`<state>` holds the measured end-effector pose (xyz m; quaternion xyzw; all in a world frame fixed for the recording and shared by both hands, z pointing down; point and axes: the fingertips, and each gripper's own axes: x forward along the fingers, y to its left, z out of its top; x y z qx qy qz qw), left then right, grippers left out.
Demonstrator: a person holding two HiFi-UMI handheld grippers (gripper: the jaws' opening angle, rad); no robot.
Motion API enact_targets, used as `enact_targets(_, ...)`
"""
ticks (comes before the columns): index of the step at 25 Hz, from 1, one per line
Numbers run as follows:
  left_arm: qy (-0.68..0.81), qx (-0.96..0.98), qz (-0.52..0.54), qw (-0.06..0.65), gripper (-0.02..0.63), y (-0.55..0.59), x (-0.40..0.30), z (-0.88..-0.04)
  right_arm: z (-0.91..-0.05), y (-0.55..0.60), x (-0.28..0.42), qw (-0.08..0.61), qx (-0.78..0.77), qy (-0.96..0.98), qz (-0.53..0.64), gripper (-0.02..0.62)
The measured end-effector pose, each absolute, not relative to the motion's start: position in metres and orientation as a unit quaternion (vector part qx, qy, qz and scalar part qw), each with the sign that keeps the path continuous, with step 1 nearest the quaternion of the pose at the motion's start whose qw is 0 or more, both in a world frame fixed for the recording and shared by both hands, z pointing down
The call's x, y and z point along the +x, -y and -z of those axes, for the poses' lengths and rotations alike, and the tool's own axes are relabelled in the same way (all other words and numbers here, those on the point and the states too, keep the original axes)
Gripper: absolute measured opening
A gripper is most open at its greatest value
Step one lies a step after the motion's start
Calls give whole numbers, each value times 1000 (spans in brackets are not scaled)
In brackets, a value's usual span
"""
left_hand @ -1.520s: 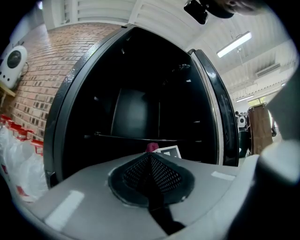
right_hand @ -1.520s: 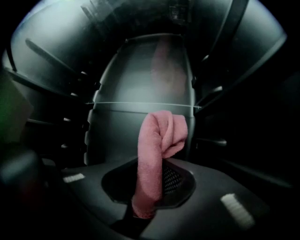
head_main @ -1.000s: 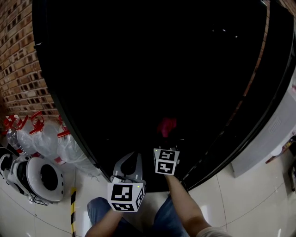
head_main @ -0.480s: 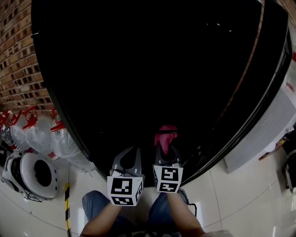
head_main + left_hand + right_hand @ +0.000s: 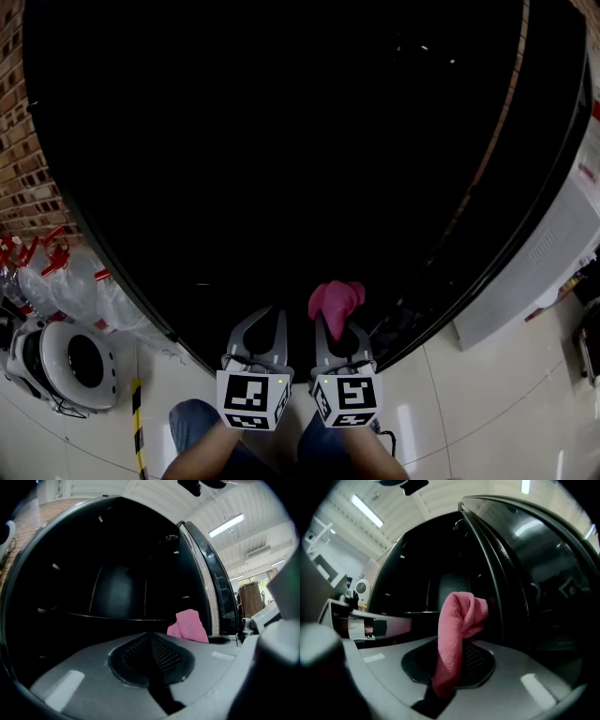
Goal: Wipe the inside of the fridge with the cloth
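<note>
At the fridge (image 5: 281, 141) mouth, low down, both grippers are hovering side by side just outside the dark cavity. Right gripper (image 5: 335, 323) is pinching the cloth (image 5: 336, 298), jaws closed on its lower end. The pink bulk is flopping up and forward past the tips, folded over on itself. Left gripper (image 5: 269, 315) is carrying nothing, jaws pressed together, just beside the right one.

Cloth is looking light and soft, with no stiffness, so it is likely going to bunch and drag rather than slide flat. Grip is looking fine where it is, low on the fabric, leaving a free wad to press on surfaces. Not fragile, not slippery. Main risk is it pulling out of the jaws if snagging on a shelf lip. Wiping is not looking started, since the cloth is touching nothing inside.

Interior is reading wide and deep but is mostly too dark to make out. Left gripper view is showing a shelf (image 5: 117, 617) edge running across, with open space above it. Door (image 5: 208, 573) is standing open on the right, near the right gripper's side, so rightward sweeps are probably getting less clearance. Jugs (image 5: 56, 281) and a brick wall (image 5: 19, 150) are sitting off to the left of the opening.
</note>
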<state>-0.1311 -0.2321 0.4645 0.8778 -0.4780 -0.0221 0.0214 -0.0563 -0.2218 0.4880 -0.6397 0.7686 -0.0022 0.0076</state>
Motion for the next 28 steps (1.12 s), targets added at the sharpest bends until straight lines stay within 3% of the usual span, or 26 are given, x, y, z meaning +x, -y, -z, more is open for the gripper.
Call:
enact_targets(16, 472, 882, 4, -12, 12, 188, -138, -301, -315, 170, -98, -16, -569, -822, -4, 61)
enact_targets(28, 464, 884, 14, 56, 12, 122, -128, -121, -124, 112, -101, -14, -552, -834, -17, 61)
